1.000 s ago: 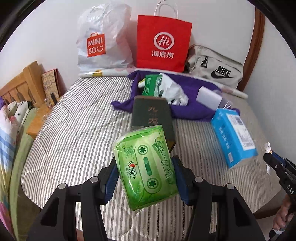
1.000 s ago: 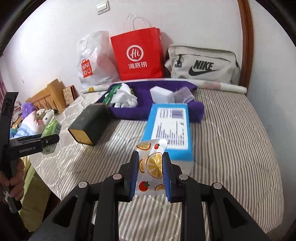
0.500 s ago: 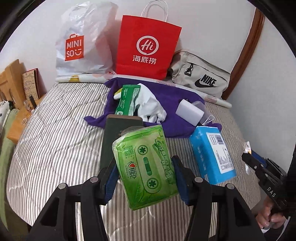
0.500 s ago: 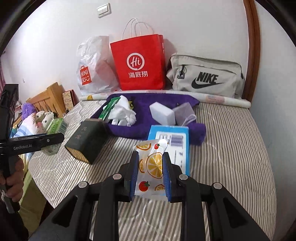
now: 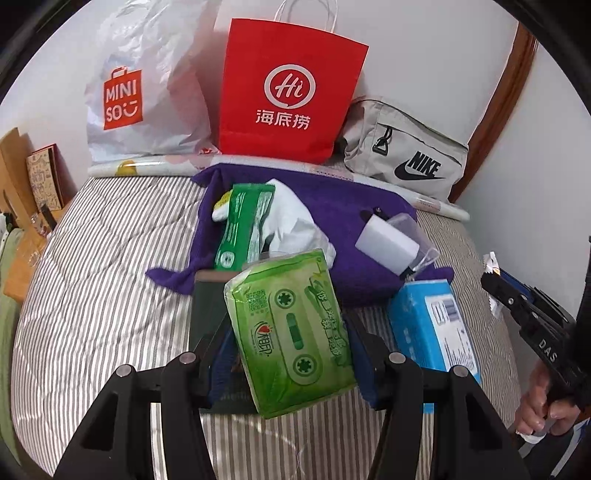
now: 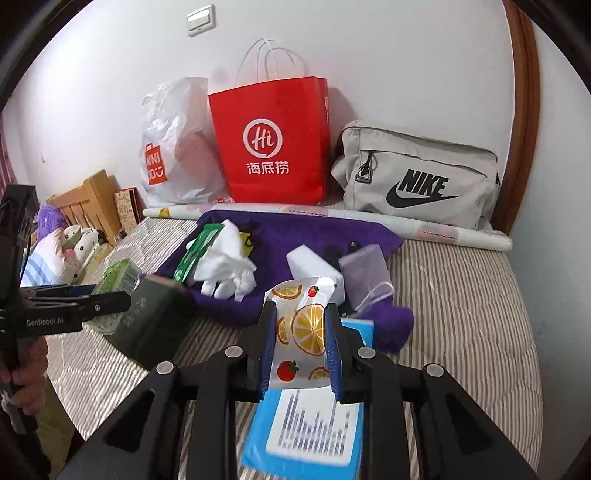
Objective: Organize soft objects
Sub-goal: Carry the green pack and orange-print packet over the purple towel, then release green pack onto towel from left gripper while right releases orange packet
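A striped bed [image 5: 110, 258] carries a purple towel [image 5: 343, 210] and a blue tissue box [image 5: 432, 325]. Above it, the left hand-held gripper [image 5: 288, 354] clamps a green tissue pack [image 5: 291, 332]; the right hand-held gripper [image 6: 301, 347] pinches a fruit-print packet [image 6: 303, 328].

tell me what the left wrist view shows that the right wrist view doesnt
Only the left wrist view shows the cassette print on the face of the green tissue pack that the left gripper grips. Only the right wrist view shows the wall switch, the stuffed toys by the wooden headboard, and the fruit-print packet clamped in the right gripper. Both show the red paper bag, white plastic bag, grey pouch, purple towel and blue pack.
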A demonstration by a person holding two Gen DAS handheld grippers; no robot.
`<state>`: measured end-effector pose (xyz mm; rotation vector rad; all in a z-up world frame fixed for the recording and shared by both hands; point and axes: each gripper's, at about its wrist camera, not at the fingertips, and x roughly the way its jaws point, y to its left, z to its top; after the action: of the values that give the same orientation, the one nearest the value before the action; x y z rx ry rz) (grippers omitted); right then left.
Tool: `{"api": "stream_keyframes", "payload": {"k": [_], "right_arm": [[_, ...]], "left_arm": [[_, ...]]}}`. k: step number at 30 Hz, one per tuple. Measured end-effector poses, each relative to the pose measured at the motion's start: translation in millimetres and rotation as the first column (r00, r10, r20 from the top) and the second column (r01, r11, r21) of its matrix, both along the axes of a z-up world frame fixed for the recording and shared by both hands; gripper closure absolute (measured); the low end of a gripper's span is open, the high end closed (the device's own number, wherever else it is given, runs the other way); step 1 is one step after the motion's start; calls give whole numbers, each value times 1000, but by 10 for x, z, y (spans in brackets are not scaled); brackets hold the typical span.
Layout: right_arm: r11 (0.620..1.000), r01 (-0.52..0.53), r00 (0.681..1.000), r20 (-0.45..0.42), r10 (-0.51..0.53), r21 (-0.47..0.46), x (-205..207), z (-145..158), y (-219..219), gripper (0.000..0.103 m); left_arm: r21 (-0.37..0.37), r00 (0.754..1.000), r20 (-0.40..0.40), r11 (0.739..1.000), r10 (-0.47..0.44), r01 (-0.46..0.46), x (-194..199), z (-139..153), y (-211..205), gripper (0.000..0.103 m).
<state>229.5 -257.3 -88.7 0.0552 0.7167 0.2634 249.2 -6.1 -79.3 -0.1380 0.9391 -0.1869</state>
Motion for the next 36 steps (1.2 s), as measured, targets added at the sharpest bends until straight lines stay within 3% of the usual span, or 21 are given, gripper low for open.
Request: {"api": "stream_keyframes", "payload": {"k": [4, 7, 17, 29, 36], "right_arm": [[1000, 7, 1000, -13, -7, -13, 247, -10, -36, 78], [999, 10, 1000, -13, -10, -35, 436, -30, -54, 78], [996, 25, 998, -60, -30, -80, 917, -208, -117, 77], [994, 25, 989, -139, -40, -107, 1425, -506, -149, 77], [994, 16, 978, -206, -37, -107, 1635, -705, -134, 76]], "left_arm": [[2, 1000, -12, 1000, -3, 3, 180, -17, -15, 49], [-44, 999, -38, 998, -34, 33, 313, -50, 2, 49], [-5, 998, -52, 1000, -25, 25, 732, -140, 54, 49], [-106, 990, -140, 994, -13, -2, 1214, -413, 162, 48], [-125, 985, -170, 992, 3, -25, 1390, -539, 169, 48]]}}
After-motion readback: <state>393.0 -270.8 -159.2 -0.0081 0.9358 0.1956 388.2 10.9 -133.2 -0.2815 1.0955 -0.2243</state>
